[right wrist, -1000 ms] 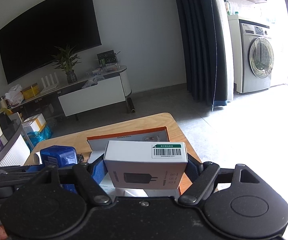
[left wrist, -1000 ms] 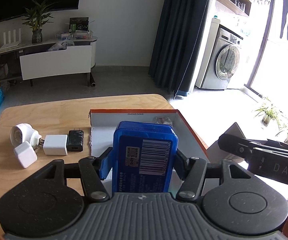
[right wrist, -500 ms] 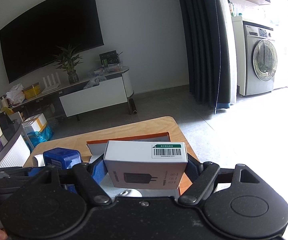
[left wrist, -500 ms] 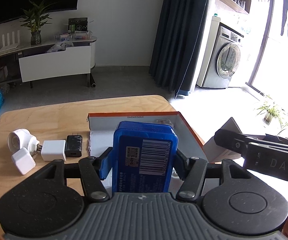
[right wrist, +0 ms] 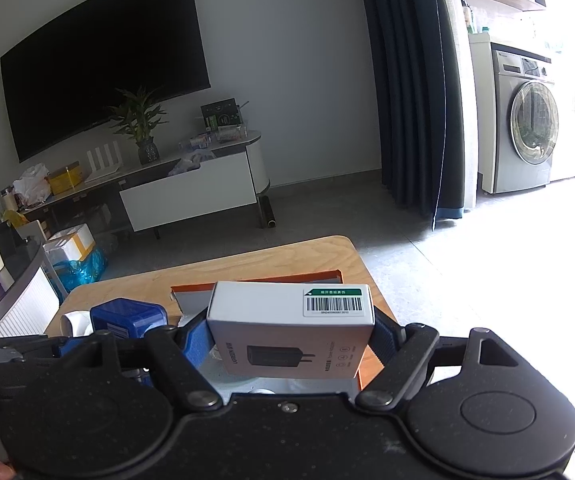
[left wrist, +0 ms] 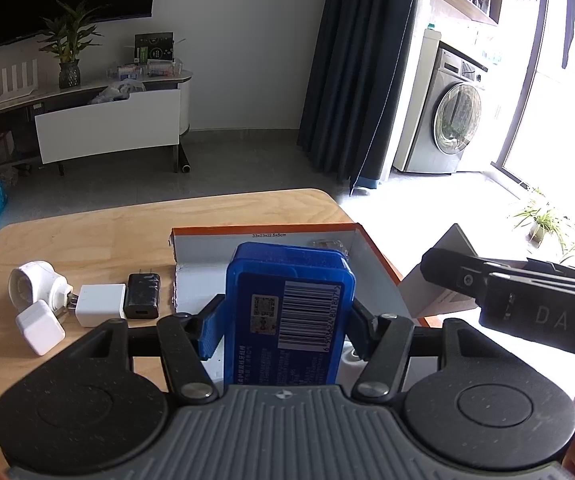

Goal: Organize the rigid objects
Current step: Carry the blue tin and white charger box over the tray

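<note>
orange box (left wrist: 375,246) open on table, clear packet (left wrist: 327,245) inside.

1. My left wrist camera sits just behind my left gripper (left wrist: 285,320) and looks forward and down along its fingers, close over the orange box (left wrist: 375,248) on the wooden table (left wrist: 87,240).
2. My right wrist camera sits just behind my right gripper (right wrist: 291,332), also tilted forward and down, with the orange box (right wrist: 255,286) just beyond the fingers.
3. Both face past the orange box toward the TV stand (left wrist: 107,128) and the washing machine (left wrist: 447,108) on the far side.
4. Both views share the orange box, the table's far edge, the TV stand (right wrist: 191,196), the dark curtain (right wrist: 415,80) and the washing machine (right wrist: 523,124).
5. My left view catches my right gripper (left wrist: 519,300) right of the orange box; my right view catches my left gripper (right wrist: 99,344) left of it.
</note>
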